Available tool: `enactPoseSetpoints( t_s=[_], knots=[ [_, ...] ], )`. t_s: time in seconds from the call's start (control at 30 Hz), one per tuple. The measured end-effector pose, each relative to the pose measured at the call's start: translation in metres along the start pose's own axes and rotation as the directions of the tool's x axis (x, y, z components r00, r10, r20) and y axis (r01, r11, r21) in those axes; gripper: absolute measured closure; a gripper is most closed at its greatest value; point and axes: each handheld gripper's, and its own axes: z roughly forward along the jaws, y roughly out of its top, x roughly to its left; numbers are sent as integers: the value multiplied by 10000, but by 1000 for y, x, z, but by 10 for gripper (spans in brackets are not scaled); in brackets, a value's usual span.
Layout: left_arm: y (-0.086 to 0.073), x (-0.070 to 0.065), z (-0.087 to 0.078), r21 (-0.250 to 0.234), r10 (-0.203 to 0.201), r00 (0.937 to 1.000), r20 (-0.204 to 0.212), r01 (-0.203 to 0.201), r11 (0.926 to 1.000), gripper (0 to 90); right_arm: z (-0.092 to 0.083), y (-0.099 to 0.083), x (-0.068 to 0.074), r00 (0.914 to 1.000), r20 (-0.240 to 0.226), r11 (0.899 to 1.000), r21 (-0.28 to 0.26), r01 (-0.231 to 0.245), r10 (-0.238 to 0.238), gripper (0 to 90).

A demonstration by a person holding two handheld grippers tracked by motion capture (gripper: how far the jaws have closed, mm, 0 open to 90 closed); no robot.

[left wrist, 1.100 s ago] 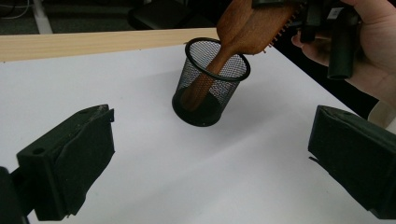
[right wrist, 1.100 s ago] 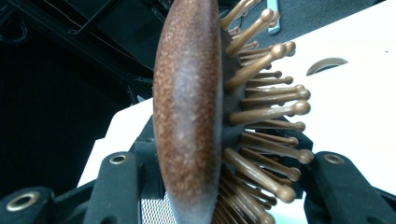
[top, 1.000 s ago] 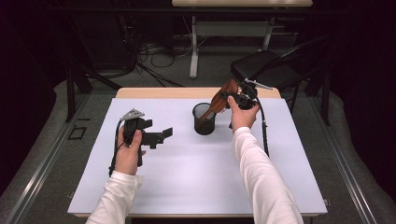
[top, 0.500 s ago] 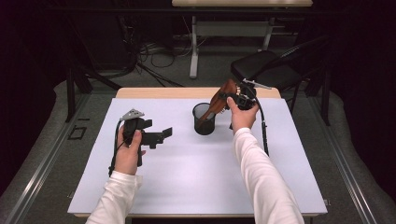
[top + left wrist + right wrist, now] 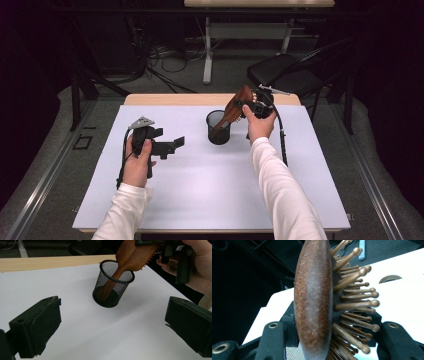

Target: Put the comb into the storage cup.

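A brown wooden hairbrush [image 5: 234, 109] leans with its handle down inside a black mesh cup [image 5: 218, 131] at the middle back of the white table top [image 5: 200, 200]. My right gripper [image 5: 245, 104] is shut on the brush head, one jaw on the wooden back [image 5: 313, 302], the other against the bristles. Its jaws have just been opening slightly with the brush still between them. My left gripper [image 5: 172, 146] hovers left of the cup, open and holding nothing. In the left gripper view its jaws [image 5: 112, 312] frame the cup [image 5: 112, 285] and the brush [image 5: 130, 257].
A wooden strip [image 5: 170, 99] runs along the table's far edge. Beyond the table stand a black chair [image 5: 285, 70], a white table leg [image 5: 206, 50] and floor cables [image 5: 165, 55]. The right gripper's cable [image 5: 283, 142] hangs beside the forearm.
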Motion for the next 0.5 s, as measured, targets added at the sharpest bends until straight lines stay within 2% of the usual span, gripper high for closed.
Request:
enactPoseSetpoints(
  t_s=[0.17,0.37,0.5],
  knots=[
    [0,0,1,12,6,10000,-15,-6,10000,4,-1,1,-1,10000,-54,9999,103,-66,67,451],
    [0,-1,2,42,14,10000,20,-14,10000,4,-3,2,-5,9990,-153,9985,358,-408,414,442],
    [-1,-1,2,47,10,10000,12,-10,10000,4,-3,3,-6,9988,-227,9985,349,-415,423,439]
  ],
)
